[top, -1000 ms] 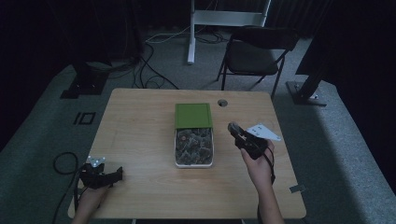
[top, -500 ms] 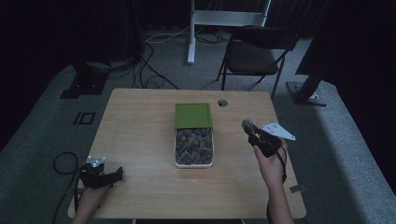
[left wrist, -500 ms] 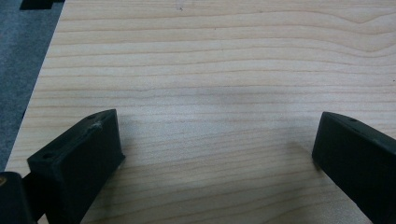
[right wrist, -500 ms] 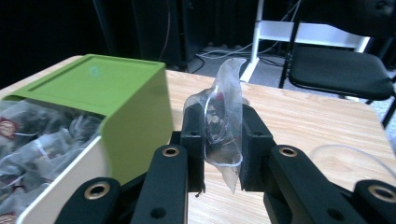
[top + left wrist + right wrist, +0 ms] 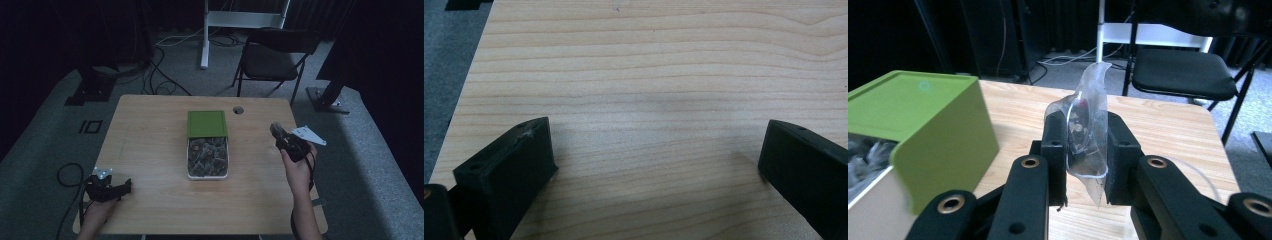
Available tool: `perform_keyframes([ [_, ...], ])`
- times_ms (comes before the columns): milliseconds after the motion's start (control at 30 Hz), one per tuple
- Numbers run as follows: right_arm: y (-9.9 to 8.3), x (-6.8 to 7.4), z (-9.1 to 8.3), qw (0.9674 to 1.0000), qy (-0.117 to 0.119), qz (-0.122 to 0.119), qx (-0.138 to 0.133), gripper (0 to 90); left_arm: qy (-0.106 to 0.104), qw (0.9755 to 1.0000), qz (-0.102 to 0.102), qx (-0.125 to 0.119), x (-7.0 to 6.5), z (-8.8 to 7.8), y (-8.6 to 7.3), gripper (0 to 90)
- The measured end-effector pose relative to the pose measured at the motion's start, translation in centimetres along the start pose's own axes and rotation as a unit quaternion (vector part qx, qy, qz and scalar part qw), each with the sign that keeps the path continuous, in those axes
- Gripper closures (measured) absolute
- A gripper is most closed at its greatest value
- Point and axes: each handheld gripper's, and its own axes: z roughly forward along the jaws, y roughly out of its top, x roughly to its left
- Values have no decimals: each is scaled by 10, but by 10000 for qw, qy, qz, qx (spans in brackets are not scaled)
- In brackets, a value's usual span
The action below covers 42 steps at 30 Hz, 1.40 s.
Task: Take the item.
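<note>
From above, a light wooden table (image 5: 150, 150) fills the middle of the frame in a dim room.

Nearest the camera, at the lower left, a person's left hand (image 5: 95, 212) holds the left gripper (image 5: 125, 187) low at the table's near left corner, its jaws pointing toward the centre of the frame. In the left gripper view the two black jaws stand spread wide apart at the bottom corners, with bare wood grain between them and a strip of grey carpet (image 5: 444, 75) along the left edge.

At the lower right, the right hand (image 5: 299, 167) and forearm rise from the bottom edge and hold the right gripper (image 5: 276, 131) above the table's right side, with its grey three-cornered plate (image 5: 309, 135) on top. In the right gripper view the jaws are pinched on a small clear plastic packet (image 5: 1088, 135) with something dark inside; the packet stands upright and sticks out above the jaw tips.

At the centre of the table sits a white box (image 5: 207, 175) full of dark, crinkly packets (image 5: 207, 155). A green lid (image 5: 207, 123) covers its far half. In the right gripper view the lid sits at the left edge, just beside the gripper.

Beyond the table's far edge, a black folding chair (image 5: 272, 60) stands at the upper right, and cables (image 5: 165, 55) trail across the grey floor at the upper left.
</note>
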Motion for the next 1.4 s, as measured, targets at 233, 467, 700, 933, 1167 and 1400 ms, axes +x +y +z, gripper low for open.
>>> perform_keyframes([
  [233, 3, -15, 3, 9998, -198, 81, 59, 752, -1, 10000, 1, 1, 0, 0, 0, 19],
  [467, 2, -29, 9, 9990, -370, 218, 112, 752, 0, 10000, 0, 0, 0, 0, 0, 19],
  [700, 0, -39, 16, 9982, -472, 294, 232, 752, 0, 10000, 2, 2, 0, 0, 0, 20],
  [933, -4, -46, 22, 9973, -512, 401, 347, 751, 0, 10000, 1, 1, 0, 0, 0, 20],
  [1167, -9, -49, 27, 9967, -517, 458, 427, 749, 0, 10000, 0, 1, 0, 0, 0, 19],
  [1400, -14, -53, 31, 9956, -486, 572, 556, 703, -1, 10000, 0, 0, 0, 0, 0, 19],
])
